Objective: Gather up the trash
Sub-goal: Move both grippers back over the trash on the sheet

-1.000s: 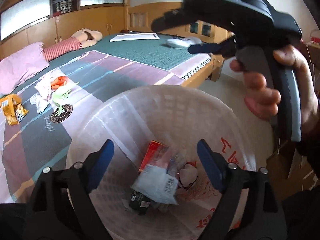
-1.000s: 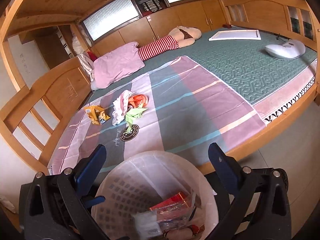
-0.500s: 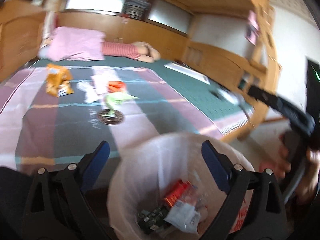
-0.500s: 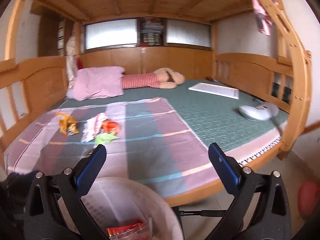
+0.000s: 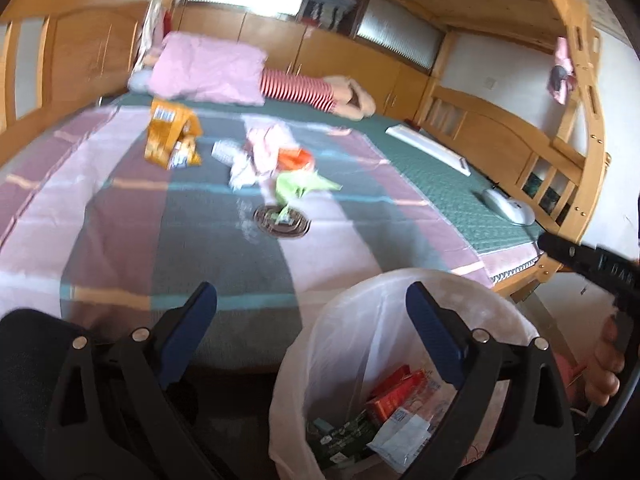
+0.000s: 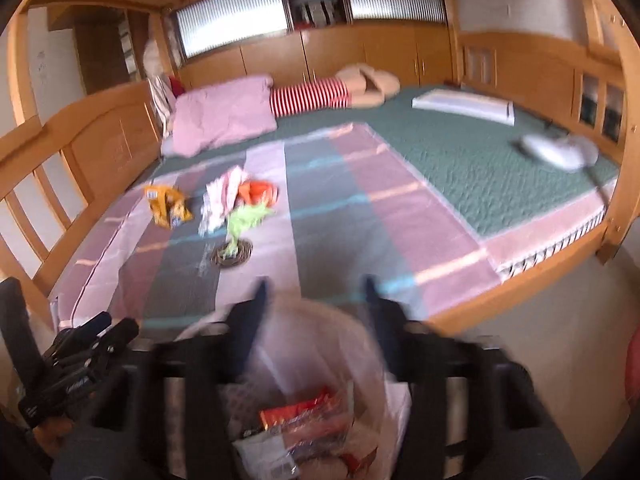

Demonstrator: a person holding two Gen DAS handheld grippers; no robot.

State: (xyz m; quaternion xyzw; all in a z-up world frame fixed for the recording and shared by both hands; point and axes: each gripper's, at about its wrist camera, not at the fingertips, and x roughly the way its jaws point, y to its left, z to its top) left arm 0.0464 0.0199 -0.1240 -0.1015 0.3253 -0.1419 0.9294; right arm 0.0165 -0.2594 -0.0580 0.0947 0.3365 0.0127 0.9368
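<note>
A wooden bed frame, wooden cabinets and frosted windows enclose the daylit room.

Lined bin blocks near bed edge; open blanket beyond; trash cluster mid-bed, apparently loosely piled.

— Anything legible here?
— Barely. The black body of the right tongs, seen from the left wrist, carries raised letters that start "DA"; the rest runs out of view. Its jaws have just been closing, with the bin liner between them
— And the round emblem on the bed cover?
— It has lettering around its ring, too blurred to read
— The orange snack bag?
— A white label and print, smeared
— The red packet in the liner?
— Pale script, unreadable
</note>
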